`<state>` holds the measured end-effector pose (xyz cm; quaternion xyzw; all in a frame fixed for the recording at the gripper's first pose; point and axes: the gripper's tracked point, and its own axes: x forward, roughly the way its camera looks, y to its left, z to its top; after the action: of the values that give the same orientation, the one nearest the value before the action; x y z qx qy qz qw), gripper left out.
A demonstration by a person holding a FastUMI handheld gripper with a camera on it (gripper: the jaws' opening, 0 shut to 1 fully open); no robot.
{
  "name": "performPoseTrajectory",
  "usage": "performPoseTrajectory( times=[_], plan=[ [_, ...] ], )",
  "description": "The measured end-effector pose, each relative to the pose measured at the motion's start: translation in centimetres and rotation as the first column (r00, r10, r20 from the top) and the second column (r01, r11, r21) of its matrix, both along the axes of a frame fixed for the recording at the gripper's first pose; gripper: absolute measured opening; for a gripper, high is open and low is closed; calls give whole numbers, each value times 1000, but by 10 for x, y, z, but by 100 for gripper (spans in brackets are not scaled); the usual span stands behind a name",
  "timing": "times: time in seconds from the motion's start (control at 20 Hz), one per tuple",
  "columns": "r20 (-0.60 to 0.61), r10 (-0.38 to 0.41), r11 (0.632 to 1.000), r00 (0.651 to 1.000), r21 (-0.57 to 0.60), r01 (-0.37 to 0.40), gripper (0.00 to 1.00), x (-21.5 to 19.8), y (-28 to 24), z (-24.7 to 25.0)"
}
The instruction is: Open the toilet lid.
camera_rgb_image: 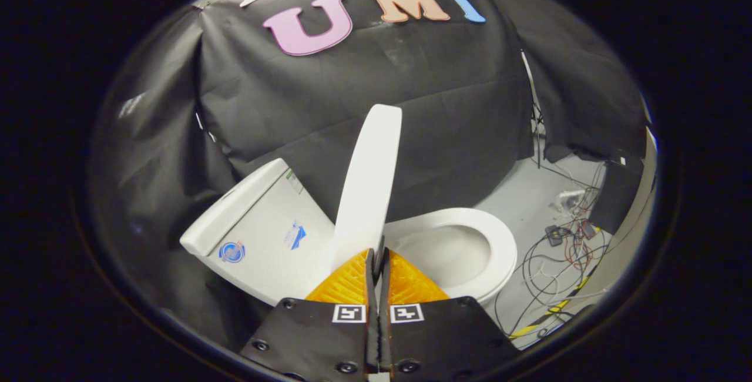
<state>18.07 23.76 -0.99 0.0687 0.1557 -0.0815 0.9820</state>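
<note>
Black cloth drapes the booth wall (376,94) close behind and beside the toilet, so open room lies mainly beyond the bowl, where pale floor (529,194) runs out to a tangle of cables (564,253) and a strip of yellow-black tape (552,311). White toilet lid (367,188) stands raised, nearly upright and seen edge-on, between the tank (258,235) and the open seat ring (470,247). Its lower edge meets the gripper (379,258) — the two orange fingers (346,282) are drawn almost together, and they seem to pinch that edge, though the contact itself is hard to make out.
</note>
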Motion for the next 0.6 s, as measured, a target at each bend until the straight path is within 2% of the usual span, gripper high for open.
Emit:
performPoseTrajectory(
  times=[0.6],
  plan=[
    [33, 28, 999, 999, -32, -27, 1, 3, 21, 7]
  ],
)
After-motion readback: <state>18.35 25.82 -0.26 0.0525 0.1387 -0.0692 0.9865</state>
